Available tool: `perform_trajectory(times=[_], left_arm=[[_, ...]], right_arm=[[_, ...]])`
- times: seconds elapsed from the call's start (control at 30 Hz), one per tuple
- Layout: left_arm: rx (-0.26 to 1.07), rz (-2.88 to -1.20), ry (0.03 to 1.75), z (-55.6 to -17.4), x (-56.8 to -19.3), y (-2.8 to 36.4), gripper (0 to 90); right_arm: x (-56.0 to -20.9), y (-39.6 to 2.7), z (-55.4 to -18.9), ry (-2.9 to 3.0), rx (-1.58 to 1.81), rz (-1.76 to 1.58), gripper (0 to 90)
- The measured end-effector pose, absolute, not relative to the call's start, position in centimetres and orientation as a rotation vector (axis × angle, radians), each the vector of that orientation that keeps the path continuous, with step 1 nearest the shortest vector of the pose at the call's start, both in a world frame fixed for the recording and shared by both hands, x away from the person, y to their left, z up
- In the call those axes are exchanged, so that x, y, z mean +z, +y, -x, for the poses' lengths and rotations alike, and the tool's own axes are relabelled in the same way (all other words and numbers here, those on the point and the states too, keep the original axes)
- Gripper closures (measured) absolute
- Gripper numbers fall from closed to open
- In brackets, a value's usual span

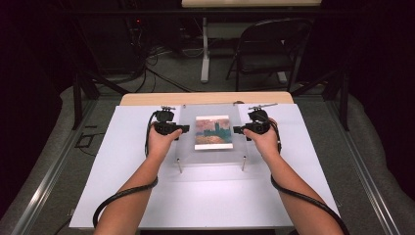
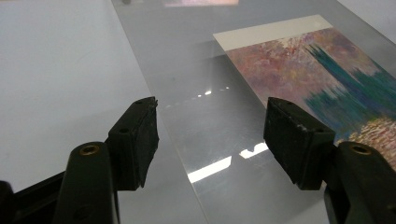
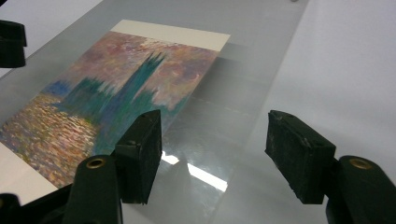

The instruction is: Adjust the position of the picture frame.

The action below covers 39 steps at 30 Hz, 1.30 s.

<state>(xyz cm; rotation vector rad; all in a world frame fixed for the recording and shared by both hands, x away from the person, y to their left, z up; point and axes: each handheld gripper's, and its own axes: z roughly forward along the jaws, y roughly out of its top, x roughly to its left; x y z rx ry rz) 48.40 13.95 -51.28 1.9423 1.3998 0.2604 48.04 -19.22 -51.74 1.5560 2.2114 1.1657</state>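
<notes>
- Clear acrylic sheet (image 1: 213, 134) sits at the centre of the high view, raised on small metal posts (image 1: 180, 165) above the white surface (image 1: 205, 196).
- Over at centre-left of that view, the left tool (image 1: 185, 129) hovers right at the sheet's left edge, held in the person's left hand (image 1: 161, 139), cable looping down along the forearm toward the lower left.
- Left gripper view now: the tool's two black jaws stand wide apart, released, nothing pinched. The sheet's edge (image 2: 159, 154) runs up between them, the left jaw over white surface (image 2: 56, 70), the right jaw over the clear panel.
- Middle of the frame: a painted print (image 1: 213, 132), pink sky and teal towers with pale borders, lies flat within the sheet's outline. Whether it lies on top or beneath, I cannot tell.
- Moving right in the high view, the right tool (image 1: 238, 130) mirrors its partner at the sheet's right edge, gripped by the right hand (image 1: 264, 139).
- Right gripper view: jaws gaping again, released, holding nothing. The left jaw hangs over the print's (image 3: 112, 98) corner, the right jaw over the white surface (image 3: 355, 70) beyond the sheet's edge.
</notes>
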Motion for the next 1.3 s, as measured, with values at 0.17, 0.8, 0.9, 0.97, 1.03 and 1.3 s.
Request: perform_trajectory(times=[0.17, 0.8, 0.9, 0.97, 1.03, 1.3], left_arm=[[0.234, -1.928, 1.422, -48.9, -52.0, 13.7, 35.2], [0.165, -1.891, 1.445, -50.5, -53.0, 14.0, 33.0], [0.183, -1.891, 1.447, -50.8, -53.1, 13.8, 32.7], [0.185, -1.886, 1.458, -51.0, -53.1, 13.7, 31.9], [0.188, -1.881, 1.469, -51.2, -53.2, 13.6, 31.4], [0.164, -1.892, 1.484, -51.6, -53.1, 13.5, 29.3]], right_arm=[[-51.8, -18.7, -48.5, 2.223, 1.153, -1.553, 35.6], [-52.9, -18.4, -50.7, 2.215, 1.153, -1.671, 35.8], [-52.9, -18.4, -51.1, 2.212, 1.15, -1.671, 35.4], [-53.0, -18.4, -51.4, 2.218, 1.147, -1.662, 35.3], [-53.0, -18.3, -51.6, 2.21, 1.143, -1.679, 34.6], [-53.1, -18.2, -51.9, 2.211, 1.138, -1.687, 32.7]])
